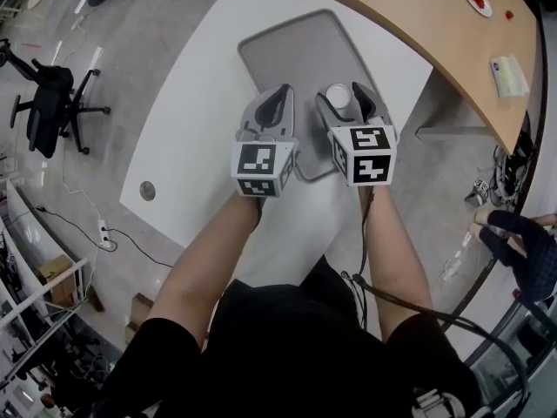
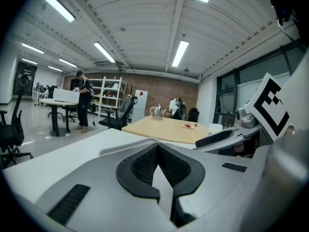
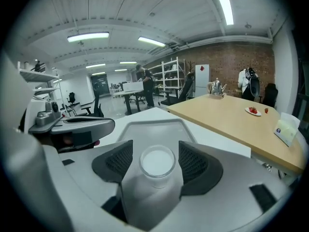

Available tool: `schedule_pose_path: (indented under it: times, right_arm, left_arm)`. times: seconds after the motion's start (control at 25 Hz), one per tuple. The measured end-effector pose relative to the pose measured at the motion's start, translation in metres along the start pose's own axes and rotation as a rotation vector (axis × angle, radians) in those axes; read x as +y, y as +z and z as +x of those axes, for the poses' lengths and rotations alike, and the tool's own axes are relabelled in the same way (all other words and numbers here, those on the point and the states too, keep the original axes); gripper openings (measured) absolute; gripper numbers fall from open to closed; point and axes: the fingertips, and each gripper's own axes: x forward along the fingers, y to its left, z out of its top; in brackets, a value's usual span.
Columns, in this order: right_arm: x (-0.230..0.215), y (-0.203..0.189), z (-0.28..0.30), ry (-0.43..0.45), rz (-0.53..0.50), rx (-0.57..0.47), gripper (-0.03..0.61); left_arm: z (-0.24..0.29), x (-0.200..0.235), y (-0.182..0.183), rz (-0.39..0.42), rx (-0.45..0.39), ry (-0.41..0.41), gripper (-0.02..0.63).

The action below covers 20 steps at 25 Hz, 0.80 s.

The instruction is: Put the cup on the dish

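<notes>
My right claw [image 3: 157,154] is clamped on a small translucent white plastic cup [image 3: 157,162], which stands upright between the dark ribbed pads [image 3: 194,161] with its open mouth facing the camera. My left claw [image 2: 158,164] has its jaws pressed together with nothing in them, and it sits just beside the right one. From the head view, the cup lies over the near right part of the flat grey rectangular tray [image 1: 296,50]. I cannot tell whether the cup's base touches the tray. The left claw lies over the tray's near left part. The tray rests on a white table [image 1: 196,111], and a curved light wooden table [image 1: 435,16] stands beyond it.
</notes>
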Motion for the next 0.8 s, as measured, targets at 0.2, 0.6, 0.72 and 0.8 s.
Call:
schedule_pose_path:
  times: [0.2,0.6,0.72,0.8]
  right_arm:
    - [0.018,0.044,-0.058,-0.011,0.027,-0.133,0.252]
    - [0.075,0.063,-0.203,-0.09,0.055,-0.328,0.177]
    - [0.088,0.067,-0.242,-0.122,0.068,-0.376,0.093]
    - [0.092,0.071,-0.266,-0.143,0.07,-0.416,0.055]
  left_arm:
    - [-0.039,-0.01,0.045,0.015,-0.068,-0.03,0.006]
    - [-0.172,-0.063,0.098,0.051,-0.155,-0.1,0.007]
    - [-0.215,-0.075,0.116,0.065,-0.184,-0.094,0.007]
    - [-0.237,-0.087,0.122,0.066,-0.201,-0.109,0.008]
